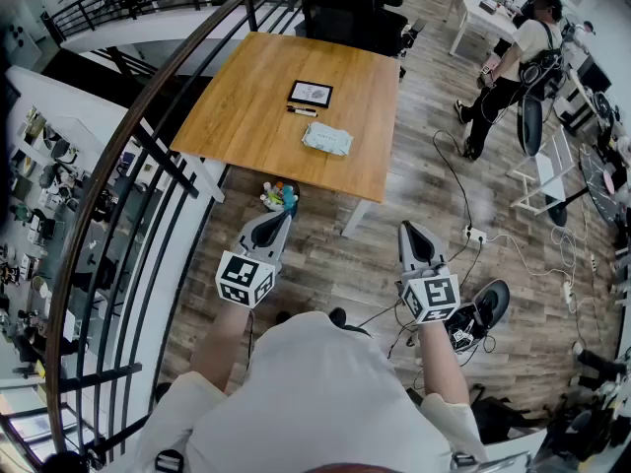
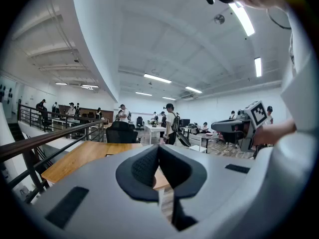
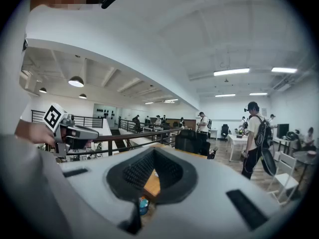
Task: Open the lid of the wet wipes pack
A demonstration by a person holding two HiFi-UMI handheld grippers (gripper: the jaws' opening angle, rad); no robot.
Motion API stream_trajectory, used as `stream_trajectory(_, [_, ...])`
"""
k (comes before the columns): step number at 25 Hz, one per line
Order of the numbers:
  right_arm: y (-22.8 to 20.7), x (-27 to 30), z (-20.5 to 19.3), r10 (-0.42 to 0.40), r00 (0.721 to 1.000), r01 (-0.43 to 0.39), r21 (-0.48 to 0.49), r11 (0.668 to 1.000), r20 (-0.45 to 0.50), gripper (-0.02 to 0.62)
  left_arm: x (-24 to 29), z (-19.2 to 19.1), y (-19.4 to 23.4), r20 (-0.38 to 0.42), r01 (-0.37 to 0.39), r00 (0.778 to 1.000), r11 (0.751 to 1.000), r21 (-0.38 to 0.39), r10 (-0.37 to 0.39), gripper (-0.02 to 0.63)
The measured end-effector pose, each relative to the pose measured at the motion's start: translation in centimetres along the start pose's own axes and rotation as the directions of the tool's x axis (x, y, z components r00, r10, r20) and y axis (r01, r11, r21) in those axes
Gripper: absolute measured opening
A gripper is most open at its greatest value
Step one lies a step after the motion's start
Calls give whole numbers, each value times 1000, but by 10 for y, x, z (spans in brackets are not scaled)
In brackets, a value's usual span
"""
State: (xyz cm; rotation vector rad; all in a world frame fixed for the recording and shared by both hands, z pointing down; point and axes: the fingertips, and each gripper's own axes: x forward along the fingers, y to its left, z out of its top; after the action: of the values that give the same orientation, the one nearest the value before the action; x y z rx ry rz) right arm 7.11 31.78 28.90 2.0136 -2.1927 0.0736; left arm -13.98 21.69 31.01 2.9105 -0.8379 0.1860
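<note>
The wet wipes pack (image 1: 326,138), pale green and lying flat, rests on the wooden table (image 1: 246,116) near its front right part. Both grippers hang well short of the table, over the floor in front of the person's body. My left gripper (image 1: 279,217) is shut with nothing in it, its dark pads (image 2: 144,166) meeting. My right gripper (image 1: 407,229) also tapers to a point and holds nothing. In the left gripper view the table (image 2: 82,158) lies ahead and the right gripper (image 2: 239,126) shows at the side. The pack cannot be made out in either gripper view.
A black-framed tablet (image 1: 310,93) and a pen (image 1: 302,111) lie on the table behind the pack. Colourful small things (image 1: 279,197) sit on the floor by the table leg. A curved railing (image 1: 148,146) runs at left. Cables (image 1: 463,230), office chairs (image 1: 350,13) and a person (image 1: 513,62) are beyond.
</note>
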Motion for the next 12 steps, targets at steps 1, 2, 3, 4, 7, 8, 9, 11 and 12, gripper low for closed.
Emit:
stream_trajectory(1, [1, 0, -1, 2, 1000, -2, -1, 1000, 0, 2, 0, -1, -1, 0, 0, 1000, 1000, 0, 0, -6])
stream_trajectory(2, [1, -1, -1, 3, 1000, -3, -2, 1000, -1, 2, 0, -2, -1, -1, 0, 1000, 1000, 0, 0, -6])
stream_trajectory(3, [1, -1, -2, 5, 1000, -5, -3, 1000, -1, 2, 0, -2, -2, -1, 0, 1000, 1000, 1, 0, -6])
stream_trajectory(4, [1, 0, -2, 6, 1000, -6, -4, 1000, -2, 2, 1, -3, -2, -1, 0, 1000, 1000, 1, 0, -6])
stream_trajectory(7, [-2, 1, -4, 8, 1000, -8, -7, 1000, -3, 2, 4, -3, -3, -2, -3, 1000, 1000, 3, 3, -6])
stream_trajectory(8, [-3, 2, -4, 9, 1000, -9, -8, 1000, -3, 2, 5, -3, -3, -2, -3, 1000, 1000, 3, 3, -6])
stream_trajectory(9, [-4, 2, -4, 9, 1000, -9, -10, 1000, -3, 2, 6, -2, -3, -2, -4, 1000, 1000, 3, 4, -6])
stream_trajectory(11, [-6, 3, -4, 10, 1000, -10, -14, 1000, -6, 2, 8, -1, -4, -4, -6, 1000, 1000, 4, 6, -6])
stream_trajectory(12, [-7, 3, -4, 11, 1000, -11, -15, 1000, -7, 2, 9, -2, -6, -6, -7, 1000, 1000, 5, 7, -6])
